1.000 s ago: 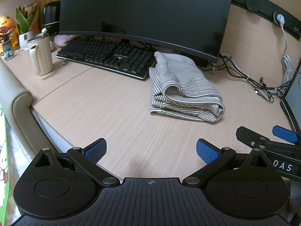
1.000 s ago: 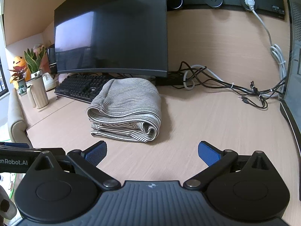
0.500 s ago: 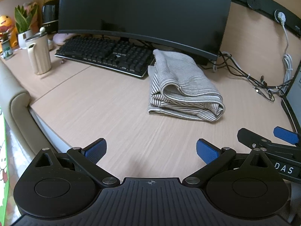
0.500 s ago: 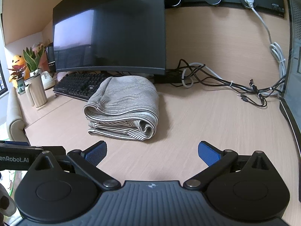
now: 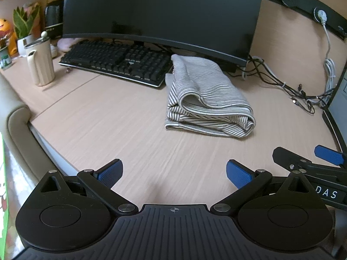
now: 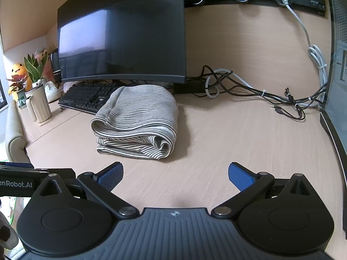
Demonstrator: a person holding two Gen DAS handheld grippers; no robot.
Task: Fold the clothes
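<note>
A: Where is the clothing?

B: The grey-and-white striped knit garment (image 5: 206, 95) lies folded in a thick bundle on the pale wood-grain tabletop (image 5: 108, 119), just in front of the curved black monitor (image 5: 160, 10). Its far left corner is right beside the black mechanical keyboard (image 5: 117, 61); whether they touch I cannot tell. In the right wrist view the same bundle (image 6: 138, 121) shows its stacked layers, with the rolled fold at the right end.

A: And the grippers?

B: The left gripper (image 5: 173, 172) hangs above the near part of the tabletop, its blue-padded fingers (image 5: 109, 172) spread wide, with nothing between them. The right gripper (image 6: 175, 174) is the same: jaws parted, empty, well short of the garment. Part of it shows at the right edge of the left view (image 5: 314, 164).

A: Anything else around?

B: A cream ribbed jug (image 5: 40, 64) stands left of the keyboard, with potted green plants (image 5: 23, 26) behind it. A tangle of black and white cables (image 6: 249, 91) runs along the back wall to the right of the monitor.
</note>
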